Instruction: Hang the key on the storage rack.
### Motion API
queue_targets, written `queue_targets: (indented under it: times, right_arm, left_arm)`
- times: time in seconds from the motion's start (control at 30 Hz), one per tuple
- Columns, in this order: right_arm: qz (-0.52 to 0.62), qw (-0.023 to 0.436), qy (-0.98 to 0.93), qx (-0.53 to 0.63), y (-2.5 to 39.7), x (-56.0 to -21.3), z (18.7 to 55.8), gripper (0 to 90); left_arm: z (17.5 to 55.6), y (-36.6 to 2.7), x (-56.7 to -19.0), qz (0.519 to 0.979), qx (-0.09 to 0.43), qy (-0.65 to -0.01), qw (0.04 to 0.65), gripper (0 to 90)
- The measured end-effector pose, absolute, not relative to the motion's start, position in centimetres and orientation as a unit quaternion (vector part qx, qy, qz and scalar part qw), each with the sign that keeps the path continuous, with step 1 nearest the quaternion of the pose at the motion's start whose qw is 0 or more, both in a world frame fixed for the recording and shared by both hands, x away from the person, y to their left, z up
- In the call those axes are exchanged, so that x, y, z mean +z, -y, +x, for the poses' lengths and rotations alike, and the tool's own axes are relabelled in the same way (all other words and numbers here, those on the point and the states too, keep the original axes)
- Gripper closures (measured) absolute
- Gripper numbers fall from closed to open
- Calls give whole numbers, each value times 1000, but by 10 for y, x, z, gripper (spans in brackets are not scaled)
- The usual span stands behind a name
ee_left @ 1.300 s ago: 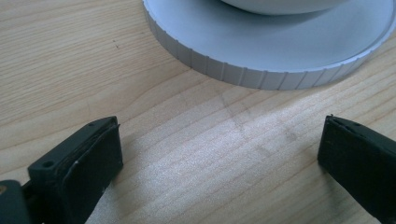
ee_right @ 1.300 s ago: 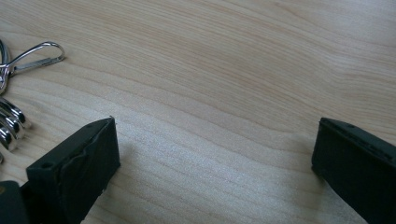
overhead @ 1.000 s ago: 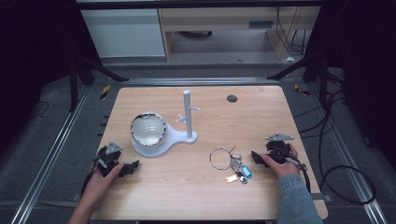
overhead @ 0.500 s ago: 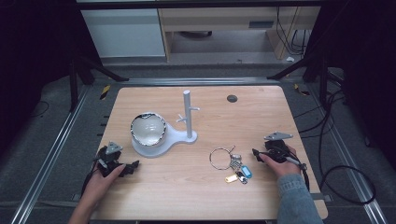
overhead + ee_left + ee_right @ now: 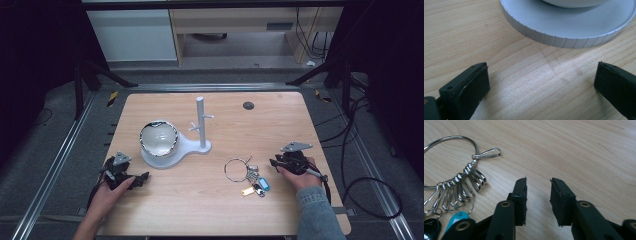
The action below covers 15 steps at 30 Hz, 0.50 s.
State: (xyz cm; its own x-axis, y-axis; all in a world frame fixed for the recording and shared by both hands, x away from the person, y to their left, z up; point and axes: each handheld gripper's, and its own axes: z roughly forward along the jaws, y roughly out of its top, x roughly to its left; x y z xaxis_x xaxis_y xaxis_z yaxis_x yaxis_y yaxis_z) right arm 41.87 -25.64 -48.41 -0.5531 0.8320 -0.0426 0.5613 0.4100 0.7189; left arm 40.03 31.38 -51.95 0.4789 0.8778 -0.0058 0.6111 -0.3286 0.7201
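A white stand (image 5: 201, 122) with a pegged post rises mid-table, and a shiny bowl (image 5: 159, 139) rests on its round base (image 5: 564, 27). A large metal key ring (image 5: 236, 169) with several keys and tags (image 5: 255, 182) lies at the front right. My left gripper (image 5: 142, 178) is low on the table in front of the base, and the left gripper view (image 5: 541, 75) has its jaws wide apart over bare wood. My right gripper (image 5: 272, 162) points at the keys. Its jaws (image 5: 538, 187) stand slightly apart with nothing between them, the key ring (image 5: 461, 137) just to their left.
A small black round disc (image 5: 248, 105) sits near the table's far right. Metal rails (image 5: 60, 160) run along both sides of the wooden table (image 5: 200, 210), and cables lie on the floor at right. Bare wood stretches between the two grippers.
My right gripper has edged slightly left toward the keys. The left gripper, the stand and the keys have stayed where they were.
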Motion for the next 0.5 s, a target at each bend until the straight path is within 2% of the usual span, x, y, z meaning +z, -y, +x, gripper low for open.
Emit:
queue_targets:
  times: [0.33, 0.5]
  right_arm:
    - [403, 181, -830, 341, 249, -479, 417, 797]
    - [391, 172, -839, 338, 239, -472, 418, 801]
  left_arm:
    - [400, -314, -520, 791, 198, -471, 338, 0]
    - [400, -314, -520, 790, 198, -472, 338, 0]
